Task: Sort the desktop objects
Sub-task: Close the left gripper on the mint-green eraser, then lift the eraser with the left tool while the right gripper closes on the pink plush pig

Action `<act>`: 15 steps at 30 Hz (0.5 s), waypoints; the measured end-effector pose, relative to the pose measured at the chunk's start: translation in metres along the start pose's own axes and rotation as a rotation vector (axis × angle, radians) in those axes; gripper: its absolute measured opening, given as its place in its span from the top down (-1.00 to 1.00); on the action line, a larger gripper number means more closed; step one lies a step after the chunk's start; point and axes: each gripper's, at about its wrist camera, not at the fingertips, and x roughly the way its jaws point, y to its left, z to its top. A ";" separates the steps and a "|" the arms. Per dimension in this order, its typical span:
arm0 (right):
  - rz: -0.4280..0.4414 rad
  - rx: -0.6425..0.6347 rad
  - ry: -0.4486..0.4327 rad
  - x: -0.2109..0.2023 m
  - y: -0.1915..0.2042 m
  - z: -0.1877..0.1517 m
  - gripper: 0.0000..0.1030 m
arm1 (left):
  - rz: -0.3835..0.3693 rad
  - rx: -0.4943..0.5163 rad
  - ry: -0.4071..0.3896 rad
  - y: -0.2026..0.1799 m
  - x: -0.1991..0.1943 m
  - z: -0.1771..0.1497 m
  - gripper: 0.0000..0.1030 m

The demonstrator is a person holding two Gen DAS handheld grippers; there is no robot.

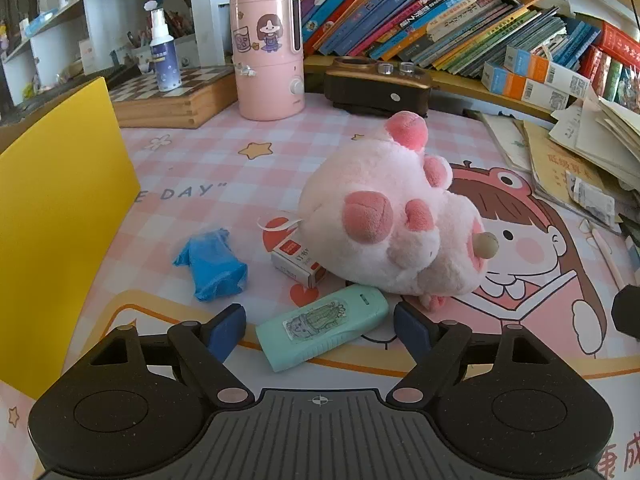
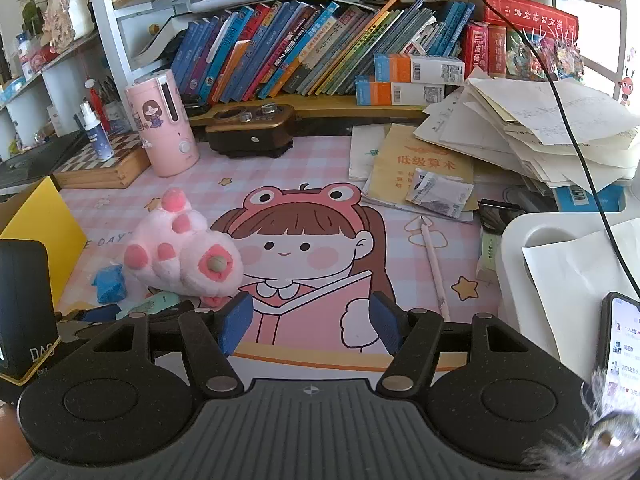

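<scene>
Mint-green case (image 1: 322,327) between the open left tongs (image 1: 320,326)

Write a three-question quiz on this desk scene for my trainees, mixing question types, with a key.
1. True or false: the left gripper is clamped on the mint-green case.
2. What touches the pink plush toy's near side? A) blue crumpled lump B) small red-and-white box C) spray bottle
3. What is between the right gripper's fingers?

Key: 1 false, pads stand clear of it; 2 B; 3 nothing, only the desk mat.
</scene>
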 end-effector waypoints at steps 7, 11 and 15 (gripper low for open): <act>0.013 -0.008 -0.006 0.000 0.006 0.001 -0.20 | -0.024 0.000 0.003 0.011 -0.010 -0.005 -0.30; 0.038 -0.011 0.002 0.004 0.012 0.001 -0.20 | -0.049 -0.025 -0.010 0.024 -0.027 -0.008 -0.30; 0.082 -0.034 0.016 0.011 0.025 0.002 -0.26 | -0.058 -0.041 -0.032 0.038 -0.046 -0.008 -0.30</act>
